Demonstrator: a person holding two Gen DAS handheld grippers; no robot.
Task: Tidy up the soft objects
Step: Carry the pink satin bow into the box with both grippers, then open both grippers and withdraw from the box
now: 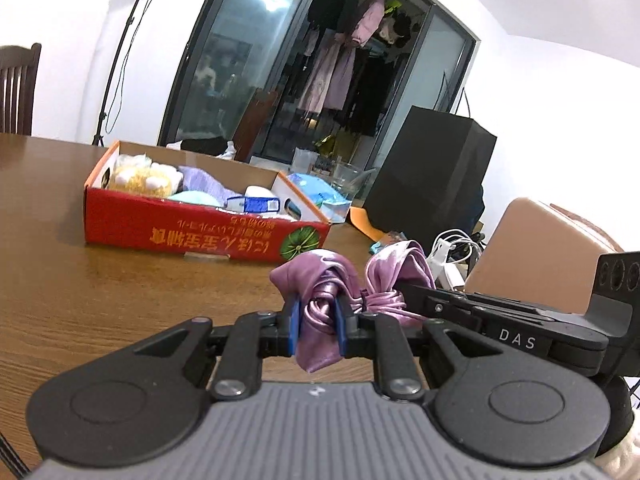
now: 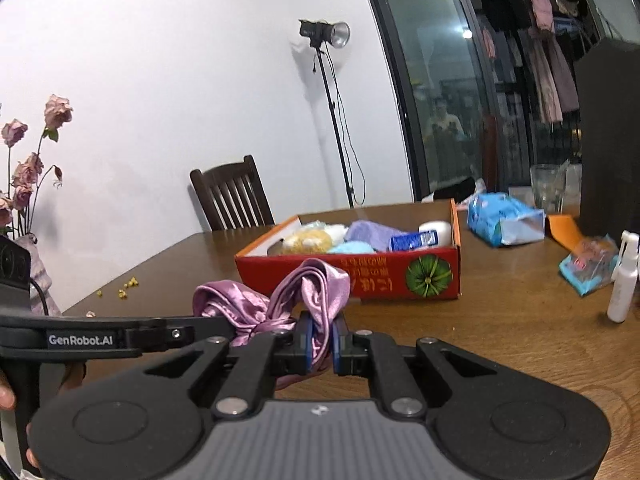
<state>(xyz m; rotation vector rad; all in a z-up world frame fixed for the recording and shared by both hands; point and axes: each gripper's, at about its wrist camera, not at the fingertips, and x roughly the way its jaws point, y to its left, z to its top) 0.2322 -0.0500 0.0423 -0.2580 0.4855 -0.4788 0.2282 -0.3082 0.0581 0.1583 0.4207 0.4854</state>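
Observation:
A shiny purple satin cloth (image 1: 320, 316) is bunched and held off the wooden table (image 1: 100, 288) by both grippers. My left gripper (image 1: 318, 320) is shut on one end of it between blue pads. My right gripper (image 2: 322, 340) is shut on the other end (image 2: 320, 296). In the left wrist view the right gripper's body (image 1: 500, 320) comes in from the right. Beyond the cloth stands an open red cardboard box (image 1: 200, 232) (image 2: 360, 276) with a yellow plush toy (image 1: 140, 180), a lilac cloth (image 2: 368, 232), a light blue soft item and a blue packet inside.
A blue tissue pack (image 2: 504, 220), a glass (image 2: 548, 184), a white spray bottle (image 2: 622, 280) and a small blue packet (image 2: 588, 264) lie right of the box. A tall black box (image 1: 432, 180) and white cables (image 1: 452, 248) stand at the right. A dark chair (image 2: 232, 196) and dried flowers (image 2: 28, 168) are behind.

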